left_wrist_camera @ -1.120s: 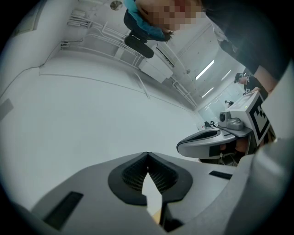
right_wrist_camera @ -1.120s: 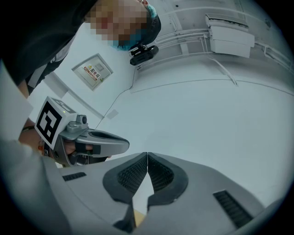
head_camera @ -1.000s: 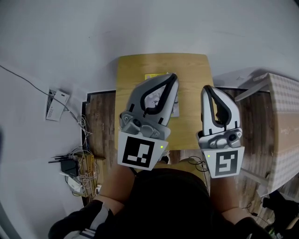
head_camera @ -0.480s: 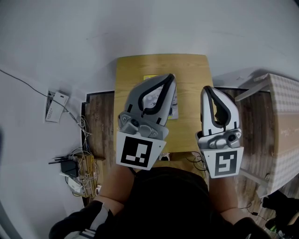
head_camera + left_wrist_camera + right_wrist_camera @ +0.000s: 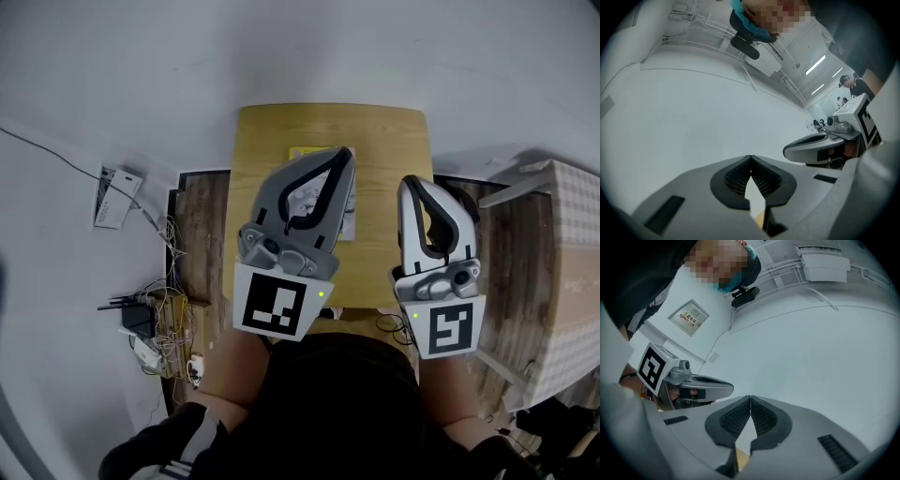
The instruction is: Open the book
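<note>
A thin book (image 5: 348, 212) with a yellow strip at its far end lies on the small wooden table (image 5: 394, 141), mostly covered by my left gripper (image 5: 345, 153). That gripper hovers over the book, shut with nothing in it; its pads meet at the tip in the left gripper view (image 5: 750, 159). My right gripper (image 5: 410, 182) hangs over the table's right edge, beside the book, also shut and empty (image 5: 750, 398). Both point at a white wall, slightly upward. Each gripper view catches the other gripper: the right gripper (image 5: 820, 147), the left gripper (image 5: 701, 386).
Tangled cables and adapters (image 5: 155, 323) lie on the floor to the left, with a white device (image 5: 114, 197) farther out. A checked-cloth box (image 5: 562, 272) stands to the right. Wood flooring (image 5: 202, 244) flanks the table.
Both grippers have shifted a little over the table, the right one slightly leftward and nearer me. Their jaws stay shut and the book has not moved.
</note>
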